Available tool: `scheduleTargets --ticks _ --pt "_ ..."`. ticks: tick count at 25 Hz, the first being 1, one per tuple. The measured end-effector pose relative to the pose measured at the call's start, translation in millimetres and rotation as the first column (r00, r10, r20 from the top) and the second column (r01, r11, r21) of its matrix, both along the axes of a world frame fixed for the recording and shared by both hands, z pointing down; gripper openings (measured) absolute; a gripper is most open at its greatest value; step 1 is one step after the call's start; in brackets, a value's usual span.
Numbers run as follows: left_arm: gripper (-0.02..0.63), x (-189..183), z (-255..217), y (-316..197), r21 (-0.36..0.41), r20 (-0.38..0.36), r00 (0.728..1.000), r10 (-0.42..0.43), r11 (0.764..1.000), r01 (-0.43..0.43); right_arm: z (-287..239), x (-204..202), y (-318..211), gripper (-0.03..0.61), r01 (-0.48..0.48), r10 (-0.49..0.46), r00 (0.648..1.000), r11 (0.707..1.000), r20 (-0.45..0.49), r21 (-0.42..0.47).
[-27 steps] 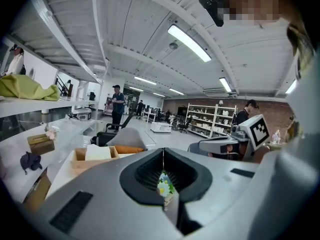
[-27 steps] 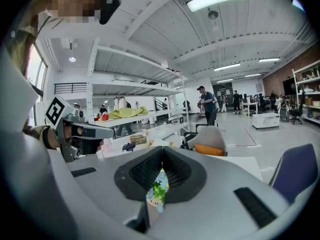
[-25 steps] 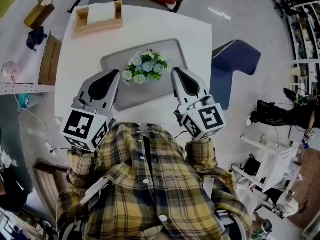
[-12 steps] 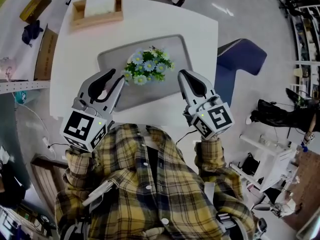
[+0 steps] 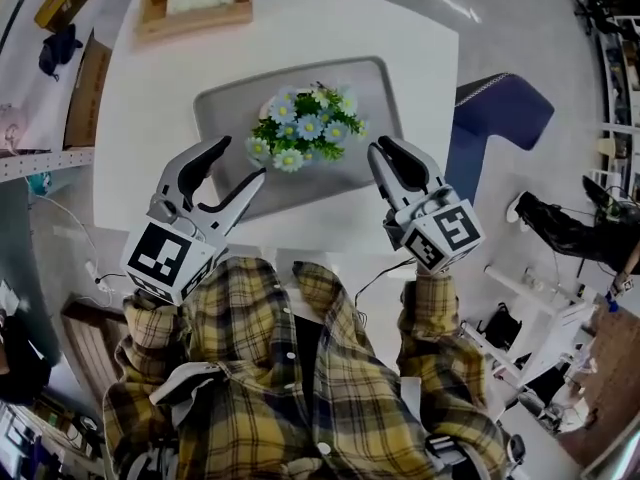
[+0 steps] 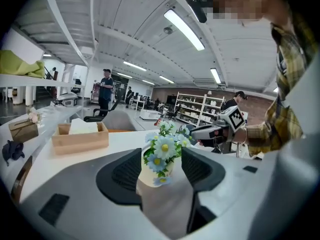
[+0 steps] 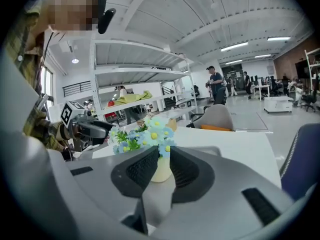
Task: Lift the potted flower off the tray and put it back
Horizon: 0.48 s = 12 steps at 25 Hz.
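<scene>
The potted flower (image 5: 305, 128), blue and white daisies in a cream pot, stands upright on the grey tray (image 5: 225, 108) on the white table. My left gripper (image 5: 237, 162) is near the tray's front left. Its jaws have just been opening and stand wide with nothing between them. In the left gripper view the pot (image 6: 152, 173) shows beyond the left gripper (image 6: 161, 159). My right gripper (image 5: 390, 158) is at the tray's front right corner. Its jaws have just been opening to a narrow gap, nothing held. The right gripper view frames the pot (image 7: 161, 170) between the pads (image 7: 142, 168).
A wooden tissue box (image 5: 195, 3) sits at the table's far edge. A blue chair (image 5: 490, 118) stands right of the table (image 5: 150, 118). Shelving and a few people are far behind. The person's plaid shirt fills the lower head view.
The left jaws went from shut to wide apart. The right jaws parted slightly. Both grippers sank lower toward the table, drawing a little back from the flower.
</scene>
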<state>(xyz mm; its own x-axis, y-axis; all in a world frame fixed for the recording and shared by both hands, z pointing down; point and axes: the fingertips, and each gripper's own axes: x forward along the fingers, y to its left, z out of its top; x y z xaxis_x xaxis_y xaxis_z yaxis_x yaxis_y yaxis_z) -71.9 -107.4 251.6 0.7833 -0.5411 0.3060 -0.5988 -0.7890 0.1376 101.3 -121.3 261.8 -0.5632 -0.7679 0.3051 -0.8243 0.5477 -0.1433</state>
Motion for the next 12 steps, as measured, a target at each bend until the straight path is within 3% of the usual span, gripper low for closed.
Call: scheduleTargets --ticks 12 --pt "0.271 11.9 52.7 -20.1 0.01 0.115 0.991 0.074 0.997 -0.076 52.5 -6.7 -16.1 0.146 0.128 -0.13 0.991 0.991 -0.022 -0.047"
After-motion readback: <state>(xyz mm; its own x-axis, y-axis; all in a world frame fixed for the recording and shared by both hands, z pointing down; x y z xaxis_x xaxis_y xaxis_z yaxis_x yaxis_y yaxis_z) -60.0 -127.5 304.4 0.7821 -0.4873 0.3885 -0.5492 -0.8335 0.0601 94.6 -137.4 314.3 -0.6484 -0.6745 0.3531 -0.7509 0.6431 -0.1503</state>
